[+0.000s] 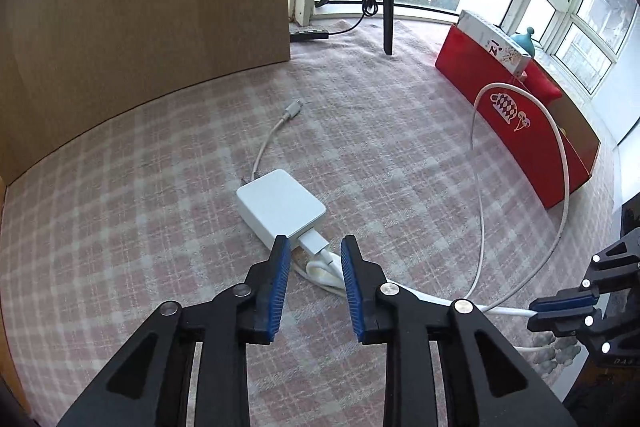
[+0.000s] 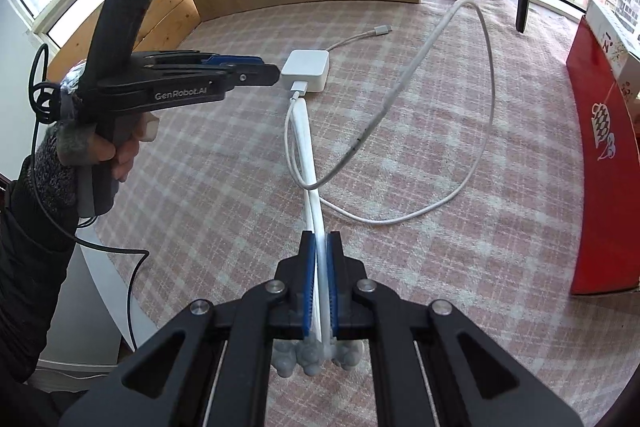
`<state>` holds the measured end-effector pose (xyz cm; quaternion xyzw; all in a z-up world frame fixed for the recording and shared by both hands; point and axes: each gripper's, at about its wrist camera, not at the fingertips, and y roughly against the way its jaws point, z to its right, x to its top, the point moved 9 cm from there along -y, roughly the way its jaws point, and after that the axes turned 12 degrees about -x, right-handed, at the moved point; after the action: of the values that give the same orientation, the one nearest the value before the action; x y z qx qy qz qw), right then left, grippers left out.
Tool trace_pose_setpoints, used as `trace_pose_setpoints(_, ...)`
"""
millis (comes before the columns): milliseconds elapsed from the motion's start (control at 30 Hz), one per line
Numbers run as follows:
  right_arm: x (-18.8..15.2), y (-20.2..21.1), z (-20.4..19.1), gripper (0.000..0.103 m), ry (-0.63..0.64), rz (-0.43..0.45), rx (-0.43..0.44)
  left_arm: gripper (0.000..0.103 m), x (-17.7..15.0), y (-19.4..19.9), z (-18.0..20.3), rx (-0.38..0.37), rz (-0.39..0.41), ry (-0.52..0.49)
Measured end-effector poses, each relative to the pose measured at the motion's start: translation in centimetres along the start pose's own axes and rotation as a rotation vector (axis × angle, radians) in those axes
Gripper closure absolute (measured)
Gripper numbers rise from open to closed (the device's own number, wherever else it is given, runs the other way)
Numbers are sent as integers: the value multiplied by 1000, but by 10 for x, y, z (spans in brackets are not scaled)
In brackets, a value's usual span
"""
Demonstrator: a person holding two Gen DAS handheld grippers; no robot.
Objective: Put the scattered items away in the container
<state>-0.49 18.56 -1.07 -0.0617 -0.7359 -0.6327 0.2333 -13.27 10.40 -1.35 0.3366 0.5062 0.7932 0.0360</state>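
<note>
Your right gripper (image 2: 318, 259) is clamped on the white cable (image 2: 304, 131); only the left wrist view shows your left gripper (image 1: 314, 247) parted, empty.

White charger (image 1: 280, 205), red container (image 1: 516, 115)

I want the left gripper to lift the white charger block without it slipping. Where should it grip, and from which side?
Grip the white charger block across its two long side walls, coming down from above. It lies flat on the checked cloth, so only those low, parallel walls suit the pads. Keep clear of the end with the plug, where the white cable leaves toward the shut right gripper. The left gripper is open.
</note>
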Motion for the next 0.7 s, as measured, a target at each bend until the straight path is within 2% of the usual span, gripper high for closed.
trace_pose_setpoints(167, -8, 6, 2, 97, -17, 4, -6, 76, 4, -24, -12, 114, -49, -29)
trace_pose_setpoints(267, -12, 10, 9, 97, -34, 11, -29, 68, 8, -23, -23, 110, -42, 0)
trace_pose_setpoints(367, -14, 15, 20, 98, -64, 20, -50, 72, 8, -24, -36, 148, -57, 4)
trace_pose_setpoints(467, -13, 20, 36, 98, -119, 36, -62, 69, 8, -20, -43, 132, -41, 27)
trace_pose_setpoints(567, -16, 24, 48, 98, -173, 23, -39, 72, 10, -15, -48, 124, -25, 39)
trace_pose_setpoints(700, -30, 40, 53, 98, -163, 22, -28, 72, 10, 6, -41, 68, 17, 39)
